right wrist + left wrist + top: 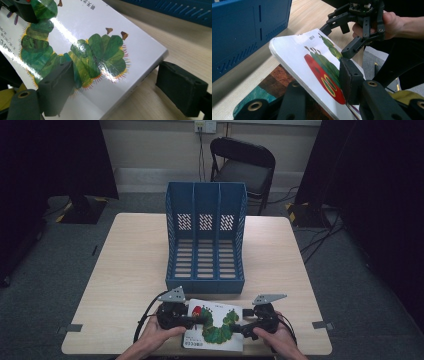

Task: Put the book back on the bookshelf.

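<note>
1. White and glossy, the picture book [216, 325] with a green caterpillar on its cover sits at the near edge of the table [125, 270], midway between its two near corners and just in front of the blue file rack [205, 237].
2. The left gripper [322, 95] has its jaws closed on the book's left side: one pad lies flat on the cover by the red caterpillar head, the other is under the book. That clamp explains the tilt seen in the left gripper view, where the book's far edge stands clear of the wood.
3. Beneath the raised book, that same view shows a second cover in brown and teal [265, 87] lying flat on the table. Lifting the top book by one side is probably meant to part it from this one.
4. The right gripper [117, 87] straddles the book's right side with its jaws parted. One pad is over the cover and seems just to meet it; the other stands apart from the spine edge, with bare wood between them. It steadies or waits rather than grips.
5. The rack stands upright at the middle of the table, its three open slots facing the person, all of them vacant. My guess is that the book is being raised so it can be turned on edge and slid into one.
</note>
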### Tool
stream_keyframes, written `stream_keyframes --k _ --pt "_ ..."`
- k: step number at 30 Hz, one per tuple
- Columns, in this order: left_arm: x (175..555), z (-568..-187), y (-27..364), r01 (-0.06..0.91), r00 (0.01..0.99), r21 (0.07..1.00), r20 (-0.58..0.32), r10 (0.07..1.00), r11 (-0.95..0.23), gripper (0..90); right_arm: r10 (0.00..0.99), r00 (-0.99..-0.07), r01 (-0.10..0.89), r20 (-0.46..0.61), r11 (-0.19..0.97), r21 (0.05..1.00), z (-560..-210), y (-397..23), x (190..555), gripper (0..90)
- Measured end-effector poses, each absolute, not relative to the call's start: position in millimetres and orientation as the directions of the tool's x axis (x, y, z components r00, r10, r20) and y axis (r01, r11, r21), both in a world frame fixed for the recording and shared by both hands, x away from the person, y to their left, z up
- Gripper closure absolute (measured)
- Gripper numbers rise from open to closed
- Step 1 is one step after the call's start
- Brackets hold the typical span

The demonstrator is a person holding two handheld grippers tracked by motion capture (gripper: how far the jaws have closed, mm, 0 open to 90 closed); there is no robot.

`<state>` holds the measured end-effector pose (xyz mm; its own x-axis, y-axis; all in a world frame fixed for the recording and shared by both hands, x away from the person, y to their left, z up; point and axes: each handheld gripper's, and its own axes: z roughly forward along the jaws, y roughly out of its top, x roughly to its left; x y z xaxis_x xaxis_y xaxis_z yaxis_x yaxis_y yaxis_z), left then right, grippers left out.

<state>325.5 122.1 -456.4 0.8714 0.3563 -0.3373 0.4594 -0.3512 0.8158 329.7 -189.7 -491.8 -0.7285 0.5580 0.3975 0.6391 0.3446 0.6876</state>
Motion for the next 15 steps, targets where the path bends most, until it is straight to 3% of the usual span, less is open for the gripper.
stream_keyframes --k 3,8,15 --pt "325 -455 122 0.447 0.879 0.821 -0.327 0.348 -0.355 68.3 0.535 -0.73 0.649 0.425 0.348 0.676 -493 -189 331 14.6" --pt "324 -454 125 0.445 0.88 0.825 -0.331 0.342 -0.348 70.3 0.512 -0.724 0.656 0.462 0.306 0.69 -488 -197 333 24.1" --pt "325 -454 129 0.459 0.87 0.822 -0.338 0.36 -0.337 73.5 0.516 -0.759 0.579 0.397 0.254 0.775 -473 -205 326 36.8"
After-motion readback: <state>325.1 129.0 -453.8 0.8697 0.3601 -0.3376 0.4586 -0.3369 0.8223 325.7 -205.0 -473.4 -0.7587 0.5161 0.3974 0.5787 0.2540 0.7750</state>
